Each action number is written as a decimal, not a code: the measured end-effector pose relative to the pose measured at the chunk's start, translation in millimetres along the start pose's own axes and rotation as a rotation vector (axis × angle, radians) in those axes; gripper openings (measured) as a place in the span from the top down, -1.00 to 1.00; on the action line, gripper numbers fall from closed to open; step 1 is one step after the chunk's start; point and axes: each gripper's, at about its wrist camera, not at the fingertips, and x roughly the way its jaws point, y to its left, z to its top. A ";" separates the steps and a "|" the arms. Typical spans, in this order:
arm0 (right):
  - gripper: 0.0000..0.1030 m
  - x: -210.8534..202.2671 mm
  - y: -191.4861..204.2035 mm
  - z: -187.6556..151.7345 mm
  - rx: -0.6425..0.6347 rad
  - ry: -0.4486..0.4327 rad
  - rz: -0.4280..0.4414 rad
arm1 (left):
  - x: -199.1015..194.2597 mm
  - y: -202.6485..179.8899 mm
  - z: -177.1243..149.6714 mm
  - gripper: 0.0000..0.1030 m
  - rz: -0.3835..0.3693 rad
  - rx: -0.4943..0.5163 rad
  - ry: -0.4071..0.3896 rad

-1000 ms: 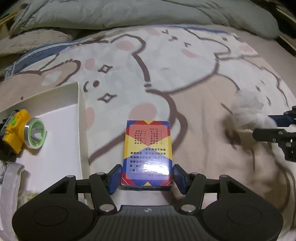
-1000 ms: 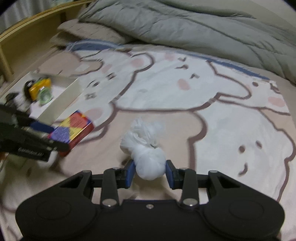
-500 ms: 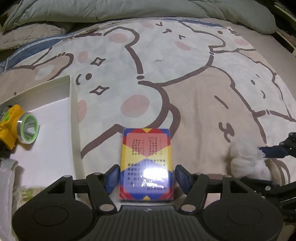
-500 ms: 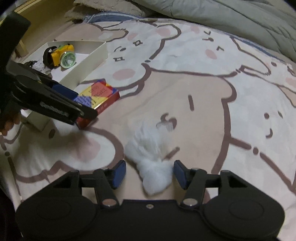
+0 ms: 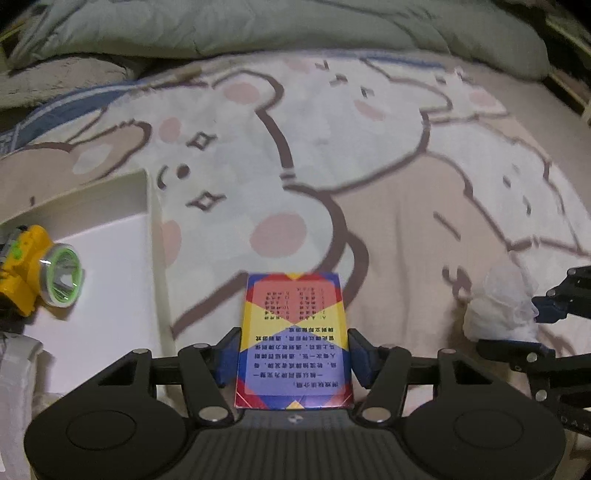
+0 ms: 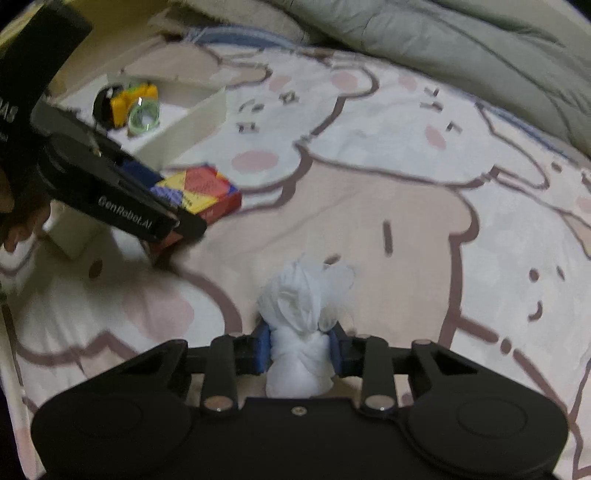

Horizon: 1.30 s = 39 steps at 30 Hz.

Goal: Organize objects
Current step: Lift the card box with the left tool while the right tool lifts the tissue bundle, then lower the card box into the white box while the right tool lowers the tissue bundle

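Closed again on the white bundle (image 6: 297,347) since half a second back, when the right gripper (image 6: 298,349) stood open around it. Noted as a soft, knotted wad of white cloth or plastic, gathered at the neck, loose end fanned forward over the bedspread (image 6: 369,206).

Right gripper: blue pads pressed into both sides of the bundle, clamped nearly as tight as it goes. Bundle resting on the bedspread, at the right edge of the left wrist view (image 5: 498,310).

Left gripper (image 5: 293,356): jaws closing at about half width, card box (image 5: 293,332) between them, pads at or just off its long sides; contact not certain. Box flat on the bedspread, printed in red, yellow, blue and purple with rows of text.

Surroundings: white tray (image 5: 110,258) just left of the box, holding a yellow headlamp (image 5: 40,273) with a green-rimmed lens. Grey quilt (image 5: 258,26) bunched along the far edge. Fingers (image 6: 22,221) of a hand visible behind the left gripper's body. Nothing lying between box and tray wall.
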 end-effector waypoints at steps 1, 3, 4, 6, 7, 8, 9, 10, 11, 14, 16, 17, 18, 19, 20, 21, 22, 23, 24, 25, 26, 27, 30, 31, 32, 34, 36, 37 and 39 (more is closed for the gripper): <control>0.37 -3.0 -1.3 3.3 0.011 -0.016 -0.001 | -4.7 3.0 2.8 -0.16 -0.003 -0.009 -0.016; 0.37 -9.9 -3.2 11.0 0.035 -0.054 0.001 | -14.1 9.0 6.7 -0.17 -0.004 -0.024 -0.047; 0.37 -13.2 -3.9 15.0 0.042 -0.071 -0.001 | -18.8 12.6 8.7 -0.17 -0.005 -0.038 -0.063; 0.37 -19.7 -4.4 24.5 0.060 -0.107 -0.004 | -27.7 20.4 12.6 -0.17 -0.002 -0.063 -0.090; 0.37 -21.7 -4.6 28.7 0.068 -0.120 -0.002 | -32.6 24.5 14.0 -0.17 0.004 -0.071 -0.106; 0.37 -23.9 -4.4 33.5 0.077 -0.135 0.000 | -37.4 29.2 15.3 -0.17 0.006 -0.082 -0.122; 0.37 -25.8 -3.7 38.4 0.081 -0.148 0.000 | -41.8 33.8 16.7 -0.17 0.008 -0.095 -0.134; 0.37 -26.5 -2.3 41.9 0.081 -0.155 -0.002 | -46.6 39.7 18.2 -0.17 0.010 -0.113 -0.148; 0.37 -27.4 -0.1 46.3 0.080 -0.165 -0.004 | -51.1 46.2 19.7 -0.17 0.010 -0.134 -0.160; 0.37 -27.6 5.3 55.8 0.080 -0.181 0.001 | -63.8 65.2 23.4 -0.17 0.016 -0.185 -0.197; 0.37 -26.6 9.2 61.4 0.078 -0.189 0.002 | -71.8 75.8 25.1 -0.17 0.039 -0.200 -0.221; 0.37 -26.1 12.1 64.7 0.075 -0.193 0.004 | -75.7 82.2 25.3 -0.17 0.044 -0.214 -0.232; 0.37 -25.5 14.0 67.2 0.073 -0.196 0.006 | -79.0 89.3 25.3 -0.17 0.041 -0.236 -0.241; 0.37 -24.9 16.5 69.9 0.071 -0.199 0.010 | -82.7 97.7 25.4 -0.17 0.037 -0.263 -0.249; 0.37 -24.5 19.1 71.9 0.070 -0.202 0.011 | -85.6 104.7 25.4 -0.17 0.037 -0.282 -0.257; 0.37 -24.3 22.1 74.4 0.068 -0.206 0.014 | -88.6 111.3 25.2 -0.17 0.043 -0.296 -0.267; 0.37 -23.8 24.4 76.6 0.066 -0.209 0.017 | -91.7 117.5 24.9 -0.17 0.056 -0.306 -0.277; 0.37 -23.9 27.8 79.4 0.066 -0.214 0.024 | -94.9 122.8 24.9 -0.17 0.070 -0.312 -0.287; 0.37 -24.0 30.5 81.5 0.066 -0.220 0.029 | -98.3 128.5 24.5 -0.17 0.086 -0.319 -0.298; 0.37 -24.4 34.0 83.9 0.066 -0.225 0.036 | -101.5 134.3 24.2 -0.17 0.103 -0.326 -0.308; 0.37 -24.5 37.4 86.8 0.066 -0.231 0.046 | -103.5 139.8 23.9 -0.17 0.117 -0.332 -0.317; 0.37 -24.7 40.6 89.2 0.066 -0.235 0.056 | -105.6 146.9 23.7 -0.17 0.127 -0.345 -0.325; 0.37 -25.6 53.7 95.8 0.067 -0.251 0.087 | -110.3 168.9 23.1 -0.17 0.145 -0.394 -0.340; 0.37 -25.5 58.7 98.5 0.064 -0.255 0.100 | -111.9 177.0 22.8 -0.17 0.158 -0.406 -0.347; 0.37 -25.2 62.8 100.8 0.063 -0.258 0.114 | -113.0 183.6 22.6 -0.17 0.172 -0.413 -0.353; 0.37 -24.4 71.8 105.4 0.061 -0.264 0.143 | -113.4 195.0 22.8 -0.17 0.210 -0.413 -0.360; 0.37 -22.8 81.9 110.1 0.057 -0.268 0.173 | -112.8 204.4 22.3 -0.17 0.249 -0.405 -0.369; 0.37 -21.6 87.2 112.6 0.054 -0.268 0.190 | -112.1 209.5 22.2 -0.17 0.265 -0.401 -0.371; 0.37 -18.0 96.6 117.5 0.050 -0.266 0.219 | -110.4 219.2 21.3 -0.17 0.287 -0.400 -0.380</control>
